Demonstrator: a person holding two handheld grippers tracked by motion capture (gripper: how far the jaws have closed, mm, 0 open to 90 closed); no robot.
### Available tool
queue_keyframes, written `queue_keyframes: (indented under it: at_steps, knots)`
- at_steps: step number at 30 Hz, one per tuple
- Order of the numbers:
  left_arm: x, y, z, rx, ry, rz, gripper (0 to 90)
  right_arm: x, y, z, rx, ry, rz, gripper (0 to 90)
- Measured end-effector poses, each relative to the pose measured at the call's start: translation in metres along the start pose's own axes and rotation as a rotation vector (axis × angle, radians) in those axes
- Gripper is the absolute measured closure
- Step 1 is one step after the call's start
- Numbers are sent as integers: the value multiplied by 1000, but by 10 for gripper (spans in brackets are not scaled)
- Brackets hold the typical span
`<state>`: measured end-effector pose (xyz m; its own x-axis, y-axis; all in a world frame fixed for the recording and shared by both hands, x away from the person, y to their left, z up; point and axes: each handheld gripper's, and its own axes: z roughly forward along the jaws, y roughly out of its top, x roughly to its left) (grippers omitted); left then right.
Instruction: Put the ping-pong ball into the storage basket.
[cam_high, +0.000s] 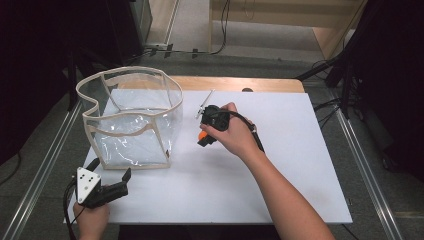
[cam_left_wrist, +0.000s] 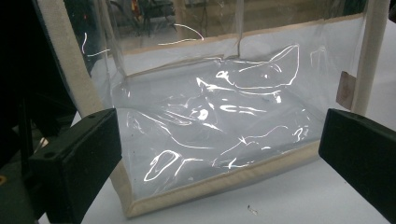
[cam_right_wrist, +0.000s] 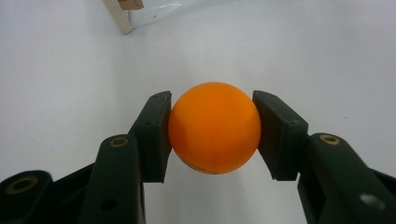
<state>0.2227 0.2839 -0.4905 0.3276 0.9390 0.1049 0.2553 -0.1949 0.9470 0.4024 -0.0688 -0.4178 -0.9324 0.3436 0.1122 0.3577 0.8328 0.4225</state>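
High view, nearest first: the left tongs (cam_high: 119, 183) rest at the table's (cam_high: 300, 165) near-left corner, jaws apart and empty, pointing toward 2 o'clock at the near wall of the clear plastic bag (cam_high: 131, 120). Farther in, near the table's middle, the right tongs (cam_high: 202, 139) are clamped on an orange ball (cam_high: 202, 136), held just above the white surface. The bag stands open-topped, well to the 9 to 10 o'clock side of the ball, its long axis running roughly 9 to 3 across the table. The right hand is plainly the one carrying the load, so the coming move likely turns on lifting the ball up and over the bag's beige rim toward 10 o'clock.

Right gripper view shows what the overhead picture cannot: both pads (cam_right_wrist: 155, 133) press the orange ball (cam_right_wrist: 214, 127) at its widest girth, squarely. Left gripper view gives the bag's (cam_left_wrist: 215, 121) crinkled, empty-looking interior between wide-open tongs (cam_left_wrist: 219, 163).
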Motion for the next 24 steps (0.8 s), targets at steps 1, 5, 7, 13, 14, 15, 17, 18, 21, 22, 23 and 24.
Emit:
queue_keyframes:
  at_steps: [1, 5, 7, 13, 14, 15, 17, 18, 21, 22, 23, 24]
  knots:
    - [0, 0, 0, -2, 0, 0, 0, 0, 1, 0, -5, 2, -2, 478]
    - [0, 0, 0, 0, 0, -1, 0, 1, 5, -3, -1, 6, -14, 478]
    - [0, 0, 0, 0, 0, -1, 0, 1, 6, -6, 0, 9, -8, 478]
    - [0, 0, 0, 0, 0, -1, 0, 2, 10, -12, -4, 8, -18, 478]
    - [0, 0, 0, -1, 0, -1, 0, 2, 11, -12, -7, 10, -19, 478]
    - [0, 0, 0, -1, 0, 0, 0, 2, 11, -13, -5, 9, -21, 478]
    - [0, 0, 0, 0, 0, 1, 0, 2, 12, -15, -5, 11, -19, 479]
    - [0, 0, 0, 0, 0, 1, 0, 3, 13, -16, -5, 15, -19, 478]
    - [0, 0, 0, 1, 0, 1, 0, 2, 14, -17, -7, 20, -28, 479]
    - [0, 0, 0, 1, 0, 1, 0, 2, 14, -18, -8, 22, -32, 479]
    - [0, 0, 0, 1, 0, 2, 0, 2, 15, -19, -9, 22, -28, 478]
    - [0, 0, 0, 1, 0, 2, 0, 2, 15, -20, -9, 23, -28, 478]
